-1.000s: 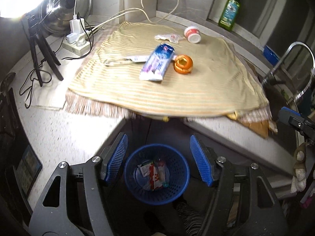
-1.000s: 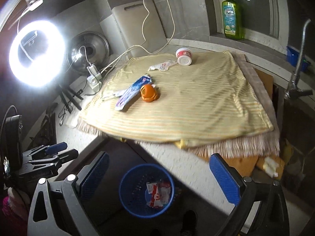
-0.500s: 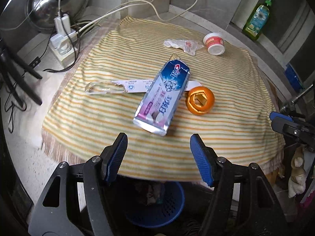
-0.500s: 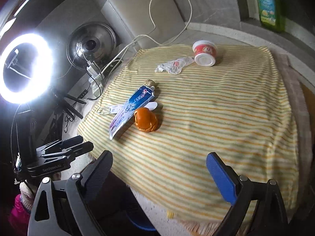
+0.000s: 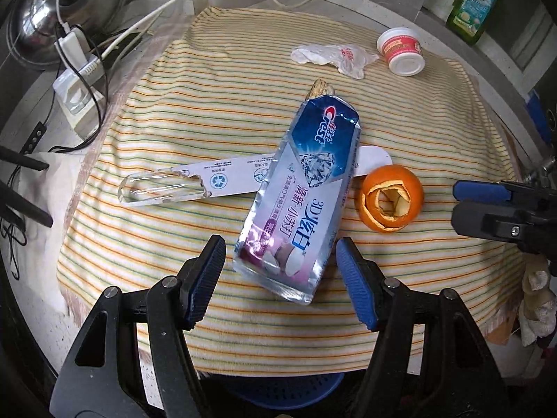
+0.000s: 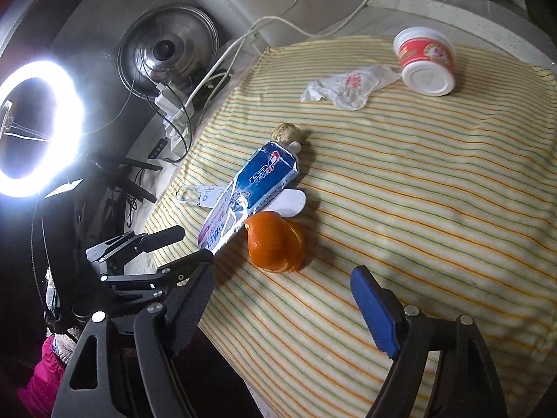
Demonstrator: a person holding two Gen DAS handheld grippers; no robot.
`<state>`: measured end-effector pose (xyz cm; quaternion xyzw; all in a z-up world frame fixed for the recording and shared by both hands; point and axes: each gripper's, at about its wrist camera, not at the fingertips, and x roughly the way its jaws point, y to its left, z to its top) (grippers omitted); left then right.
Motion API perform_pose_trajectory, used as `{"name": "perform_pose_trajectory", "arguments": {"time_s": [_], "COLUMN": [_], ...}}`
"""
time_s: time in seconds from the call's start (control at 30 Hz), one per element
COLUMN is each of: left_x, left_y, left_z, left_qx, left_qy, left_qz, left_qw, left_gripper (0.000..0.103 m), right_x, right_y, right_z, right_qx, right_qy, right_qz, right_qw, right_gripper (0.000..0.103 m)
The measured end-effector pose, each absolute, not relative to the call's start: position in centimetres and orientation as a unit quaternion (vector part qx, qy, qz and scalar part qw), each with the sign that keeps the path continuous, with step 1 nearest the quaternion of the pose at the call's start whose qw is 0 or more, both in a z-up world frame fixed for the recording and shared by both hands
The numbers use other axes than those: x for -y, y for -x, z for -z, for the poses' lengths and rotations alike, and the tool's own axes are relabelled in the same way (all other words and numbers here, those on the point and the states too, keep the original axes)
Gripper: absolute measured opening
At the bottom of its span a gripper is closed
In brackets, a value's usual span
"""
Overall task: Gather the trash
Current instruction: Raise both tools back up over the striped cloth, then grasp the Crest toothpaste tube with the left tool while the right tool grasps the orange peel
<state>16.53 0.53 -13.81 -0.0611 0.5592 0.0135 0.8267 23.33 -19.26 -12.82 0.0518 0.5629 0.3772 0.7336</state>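
Toothpaste tube, a flattened blue-and-silver Crest pack, lies diagonally on the striped cloth, its crimped end between the tips of the left gripper. That gripper is spread wide, one blue pad on each side of the tube's lower end; contact with the tube cannot be confirmed. Nothing is held.

In the left wrist view, working outward from the left gripper: at 1 o'clock from the tube's lower end sits an orange peel, curled into a hollow shell, just beside the tube's right edge. Beneath the tube, running out toward 9 o'clock, lies a torn toothbrush blister pack, white card with a clear plastic bubble at its left end. A small brown scrap shows at 12 o'clock, at the tube's nozzle end. Farther out at 1 o'clock are a crumpled plastic wrapper and, just beside it, an overturned red-and-white cup. A green dish soap bottle stands on the ledge beyond the cloth. A power strip with plugs and cables sits off the cloth at 10 o'clock. A blue basket shows partly below the cloth's near edge.

Right gripper is also spread wide and empty, above the cloth's near edge, with the orange peel at 12 o'clock from its tips and apart from them. The toothpaste tube lies at 11 o'clock, the cup well apart at 1 o'clock. A lit ring light stands at far 9 o'clock.
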Motion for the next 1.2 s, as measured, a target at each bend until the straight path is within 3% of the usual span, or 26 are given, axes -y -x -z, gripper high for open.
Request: {"name": "perform_pose_trajectory", "arguments": {"time_s": [0.53, 0.7, 0.77, 0.8, 0.93, 1.2], "left_x": [-0.5, -0.3, -0.2, -0.2, -0.3, 1.8], "left_y": [-18.3, -18.6, -18.7, -18.8, -19.8, -23.4], "left_z": [13.6, 13.8, 13.8, 13.8, 13.4, 14.7], "left_qx": [-0.569, -0.576, -0.576, -0.575, -0.572, -0.597], "left_qy": [0.032, 0.023, 0.023, 0.024, 0.029, 0.006], "left_qz": [-0.003, -0.003, -0.004, -0.005, -0.004, 0.022], "left_qw": [0.822, 0.817, 0.817, 0.818, 0.82, 0.802], "left_gripper": [0.068, 0.068, 0.068, 0.068, 0.068, 0.073], "right_x": [17.2, 16.4, 16.2, 16.3, 17.3, 21.1], "right_y": [-25.5, -25.8, -25.9, -26.0, -26.2, -27.0], "right_z": [14.9, 15.7, 15.9, 15.9, 15.8, 15.3], "right_qx": [-0.587, -0.597, -0.601, -0.605, -0.601, -0.597], "right_qy": [-0.061, -0.053, -0.05, -0.051, -0.054, -0.072], "right_qz": [-0.389, -0.386, -0.385, -0.384, -0.375, -0.347], "right_qw": [0.707, 0.701, 0.699, 0.696, 0.703, 0.72], "right_gripper": [0.078, 0.065, 0.042, 0.037, 0.032, 0.032]}}
